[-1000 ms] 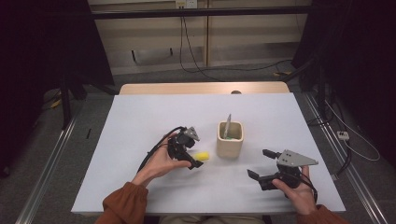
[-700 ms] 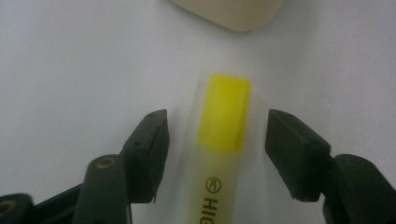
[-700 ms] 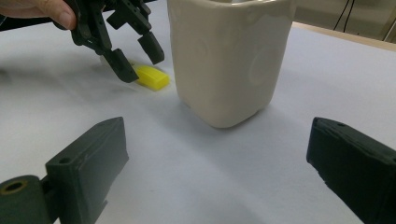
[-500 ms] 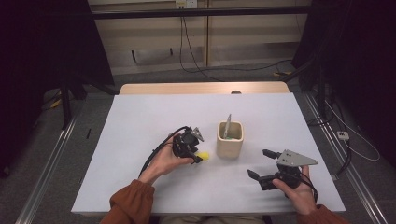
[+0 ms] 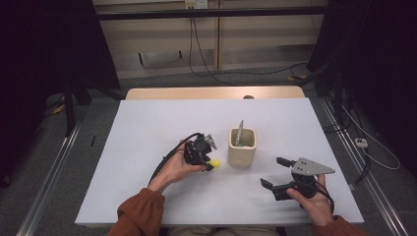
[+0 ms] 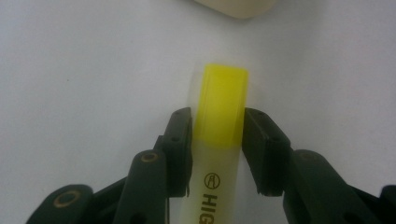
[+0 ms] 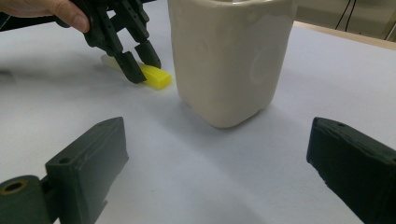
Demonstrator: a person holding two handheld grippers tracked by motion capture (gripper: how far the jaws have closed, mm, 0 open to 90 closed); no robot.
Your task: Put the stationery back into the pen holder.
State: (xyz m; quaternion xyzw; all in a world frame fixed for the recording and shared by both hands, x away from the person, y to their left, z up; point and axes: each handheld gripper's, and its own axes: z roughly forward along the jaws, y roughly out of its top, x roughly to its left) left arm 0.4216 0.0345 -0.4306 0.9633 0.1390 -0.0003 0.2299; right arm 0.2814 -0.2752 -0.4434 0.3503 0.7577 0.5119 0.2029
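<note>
Now the left claw [image 6: 218, 140], having just been closing, is gripping the yellow highlighter [image 6: 221, 135] lying along its jaws on the bench [image 5: 147, 137]; the right claw [image 5: 273, 172] is idling released.

Highlighter [image 6: 219, 140]: smooth plastic, translucent yellow cap, paler frosted body. Cup [image 7: 231, 56]: cream, glossy, ceramic-looking glaze. Table [image 5: 162, 123]: matt white sheet, bare wood far edge. Left gripper [image 6: 219, 128]: matt black plastic, brass-coloured pins.
</note>
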